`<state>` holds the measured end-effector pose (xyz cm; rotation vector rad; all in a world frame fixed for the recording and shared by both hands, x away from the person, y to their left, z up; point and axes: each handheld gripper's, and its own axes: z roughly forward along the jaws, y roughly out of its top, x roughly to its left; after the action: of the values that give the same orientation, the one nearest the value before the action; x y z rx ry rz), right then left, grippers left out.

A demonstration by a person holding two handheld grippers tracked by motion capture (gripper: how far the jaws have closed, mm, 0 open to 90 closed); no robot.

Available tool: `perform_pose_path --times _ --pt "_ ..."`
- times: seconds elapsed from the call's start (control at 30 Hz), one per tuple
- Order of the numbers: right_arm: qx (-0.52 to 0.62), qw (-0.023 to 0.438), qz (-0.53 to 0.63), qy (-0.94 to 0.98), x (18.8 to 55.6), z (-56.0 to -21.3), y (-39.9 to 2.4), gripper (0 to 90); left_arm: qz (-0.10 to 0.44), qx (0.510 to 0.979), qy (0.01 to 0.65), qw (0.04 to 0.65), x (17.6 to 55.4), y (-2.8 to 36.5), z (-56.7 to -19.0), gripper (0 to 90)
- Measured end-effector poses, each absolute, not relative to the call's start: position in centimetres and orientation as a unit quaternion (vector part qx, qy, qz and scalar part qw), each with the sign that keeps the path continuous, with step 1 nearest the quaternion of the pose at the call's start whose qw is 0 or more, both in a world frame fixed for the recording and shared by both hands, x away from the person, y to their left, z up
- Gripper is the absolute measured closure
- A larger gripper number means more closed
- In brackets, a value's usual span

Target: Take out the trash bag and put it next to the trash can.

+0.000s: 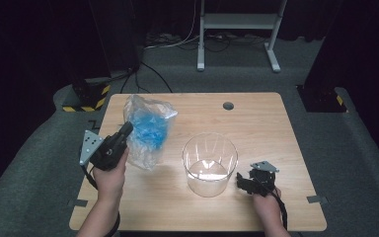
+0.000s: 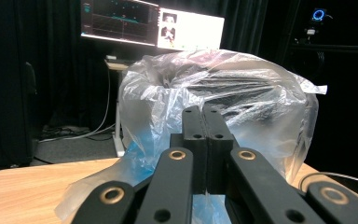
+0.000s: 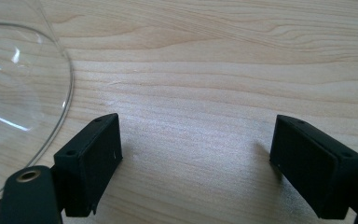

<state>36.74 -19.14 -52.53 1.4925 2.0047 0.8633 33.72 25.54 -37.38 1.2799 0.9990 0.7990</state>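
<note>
My left hand-held gripper (image 1: 126, 129) was clamped on the plastic bag (image 1: 147, 131); nothing in the glass container (image 1: 210, 163) yet. Right hand-held gripper (image 3: 196, 163) sat open, empty, on the counter (image 1: 256, 123).

No legible text anywhere; monitor (image 2: 151, 23) graphs too small and blurred to read.

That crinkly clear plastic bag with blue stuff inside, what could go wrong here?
The left gripper pinches only thin film of the clear plastic bag with blue contents; it might slip or tear. The bag bulges, so it could knock the clear round container, which the open right gripper isn't steadying.
</note>
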Motion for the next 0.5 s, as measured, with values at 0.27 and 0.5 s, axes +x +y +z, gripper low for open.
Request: perform_pose_path --times 0.27,0.5 --pt "0.545 0.244 0.318 0.737 36.7 -52.5 -19.1 15.9 0.341 0.559 0.437 0.616 33.8 25.8 -38.0 89.7" --pt "0.544 0.242 0.318 0.738 36.7 -52.5 -19.0 15.8 0.349 0.582 0.444 0.585 34.0 25.3 -38.9 89.7"
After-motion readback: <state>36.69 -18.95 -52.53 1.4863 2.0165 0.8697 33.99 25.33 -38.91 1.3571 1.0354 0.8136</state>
